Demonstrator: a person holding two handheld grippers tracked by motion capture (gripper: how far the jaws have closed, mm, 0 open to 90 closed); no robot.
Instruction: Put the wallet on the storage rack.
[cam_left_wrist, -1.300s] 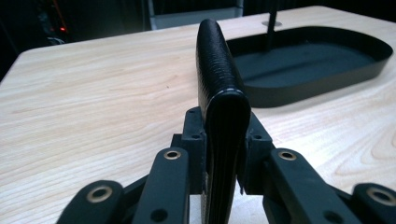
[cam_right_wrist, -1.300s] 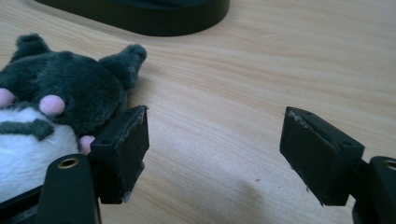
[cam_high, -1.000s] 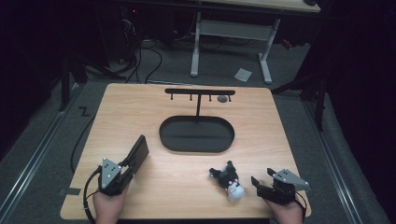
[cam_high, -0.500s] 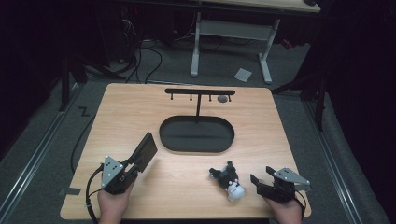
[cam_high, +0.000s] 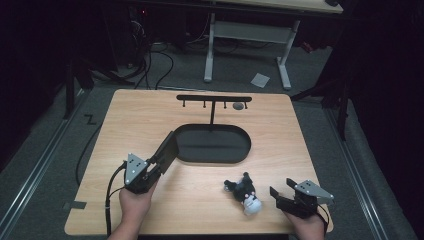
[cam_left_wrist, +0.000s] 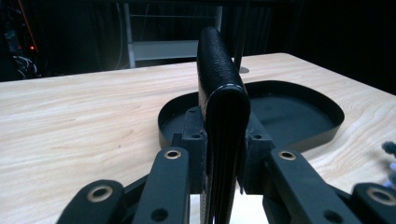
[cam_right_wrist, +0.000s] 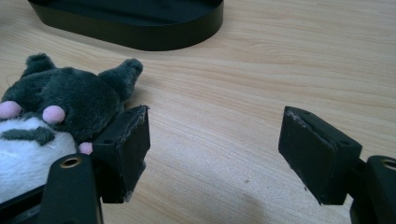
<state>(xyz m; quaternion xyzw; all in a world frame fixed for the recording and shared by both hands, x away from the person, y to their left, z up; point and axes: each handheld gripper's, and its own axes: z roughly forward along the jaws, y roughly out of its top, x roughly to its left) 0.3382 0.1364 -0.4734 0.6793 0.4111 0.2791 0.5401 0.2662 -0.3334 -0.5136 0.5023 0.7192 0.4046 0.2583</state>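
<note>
My left gripper (cam_high: 154, 166) is shut on a flat black textured wallet (cam_high: 167, 147), held on edge with its far end over the left rim of the black oval tray (cam_high: 235, 155). In the left gripper view the wallet (cam_left_wrist: 219, 88) stands upright between the jaws of that gripper (cam_left_wrist: 223, 154), with the tray (cam_left_wrist: 299, 116) just behind it. A small grey and white plush toy (cam_high: 245, 193) lies on the table at the front right. My right gripper (cam_high: 286, 196) stands open just right of it. In the right gripper view the toy (cam_right_wrist: 51, 112) touches the outside of the left fingertip (cam_right_wrist: 126, 149).
A black T-shaped stand with hooks (cam_high: 214, 99) rises behind the tray, with a small grey round piece (cam_high: 239, 106) near its right end. The wooden table (cam_high: 320, 150) ends close behind my hands. Desk legs and cables stand on the floor beyond.
My left gripper has carried the wallet forward and to the right, up to the tray's left rim. The right gripper and the toy have hardly moved.
</note>
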